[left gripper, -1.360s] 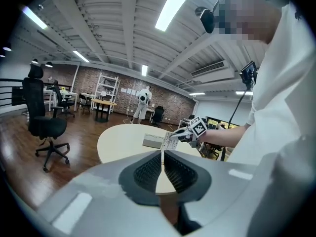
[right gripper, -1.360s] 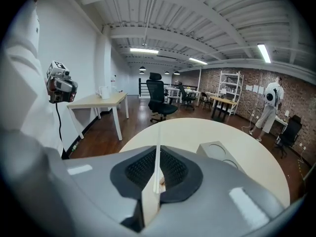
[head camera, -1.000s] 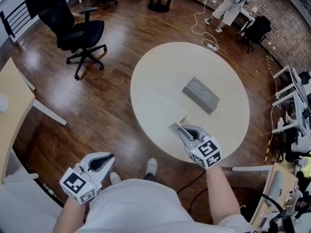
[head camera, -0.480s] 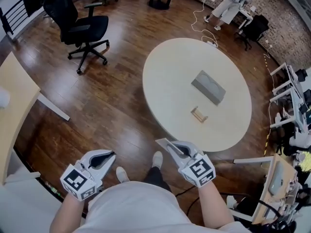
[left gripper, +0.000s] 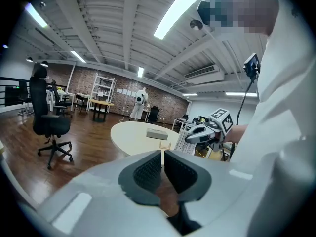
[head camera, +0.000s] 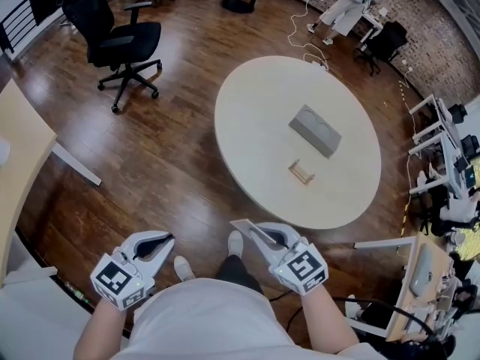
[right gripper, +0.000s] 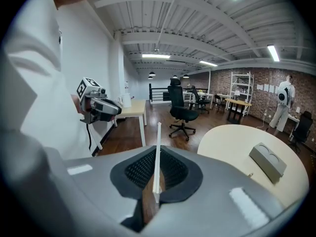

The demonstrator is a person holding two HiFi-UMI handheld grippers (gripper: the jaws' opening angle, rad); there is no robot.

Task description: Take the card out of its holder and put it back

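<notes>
The left tool [head camera: 166,240] hangs low in front of the person, its jaws together with nothing between them. The right tool [head camera: 259,236] is closed tight on the thin white card [head camera: 244,225], well apart from the small wooden holder [head camera: 301,172] on the round surface [head camera: 255,126], near a grey box [head camera: 315,130].

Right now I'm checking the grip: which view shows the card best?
The right gripper view: the card stands edge-on, clamped in the right claw. The head view shows only a small sliver jutting from it; the left gripper view leaves it unclear.
</notes>
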